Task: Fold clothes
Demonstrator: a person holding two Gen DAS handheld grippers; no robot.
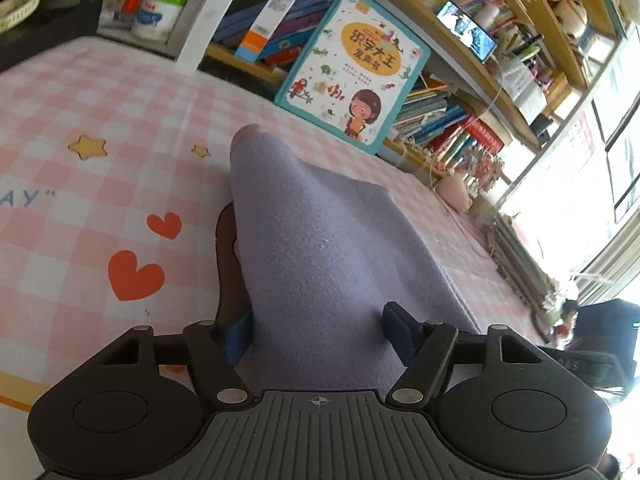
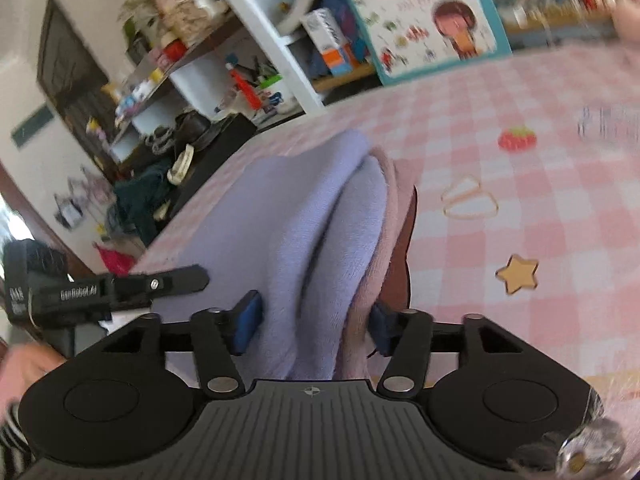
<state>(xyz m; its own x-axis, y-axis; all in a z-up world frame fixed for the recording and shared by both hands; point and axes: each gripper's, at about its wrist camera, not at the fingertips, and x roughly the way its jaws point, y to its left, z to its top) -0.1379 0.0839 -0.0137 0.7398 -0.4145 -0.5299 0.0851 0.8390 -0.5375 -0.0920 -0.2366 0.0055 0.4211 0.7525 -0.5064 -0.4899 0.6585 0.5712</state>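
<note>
A lavender fleece garment point(image 1: 312, 248) with a pink lining lies on the pink checked sheet point(image 1: 100, 96) and rises into both grippers. My left gripper point(image 1: 316, 332) has its blue pads either side of a thick fold of the garment, which fills the gap between them. In the right wrist view the same garment point(image 2: 312, 240) hangs bunched, pink lining on its right edge. My right gripper point(image 2: 316, 328) holds that bunch between its pads. The left gripper's body point(image 2: 60, 296) shows at the left edge of that view.
A children's picture book point(image 1: 352, 68) leans against a low bookshelf point(image 1: 460, 128) along the far edge. A white shelf frame point(image 2: 264, 32) with clutter stands at the far left. The sheet has heart, star and strawberry prints. A bright window is at the right.
</note>
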